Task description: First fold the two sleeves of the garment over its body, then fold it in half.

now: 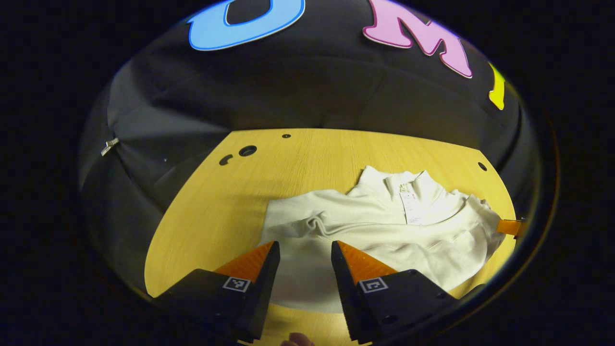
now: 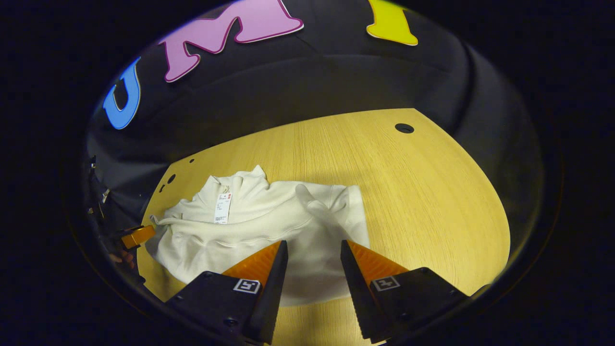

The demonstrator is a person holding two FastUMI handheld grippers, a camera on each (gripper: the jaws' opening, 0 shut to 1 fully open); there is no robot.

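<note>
A cream high-collared garment (image 1: 384, 226) lies flat on the wooden table (image 1: 216, 202), collar at the far side with a white tag (image 1: 412, 204) showing. Its sleeves look laid in over the body, one making a ridge (image 1: 312, 223). My left gripper (image 1: 305, 244) hovers open over the garment's near left part, nothing between its fingers. In the right gripper view the garment (image 2: 250, 226) sits left of centre with a sleeve (image 2: 312, 206) lying across it. My right gripper (image 2: 313, 242) stands open above the near right part. The left gripper (image 2: 137, 236) shows at the garment's far left edge.
The table (image 2: 423, 192) has round holes near its far corners (image 1: 247, 150) (image 2: 404, 128). Black cloth walls close it in behind and at the sides. Bare wood stretches right of the garment in the right gripper view. The right gripper's fingertip (image 1: 509, 226) shows at the garment's right edge.
</note>
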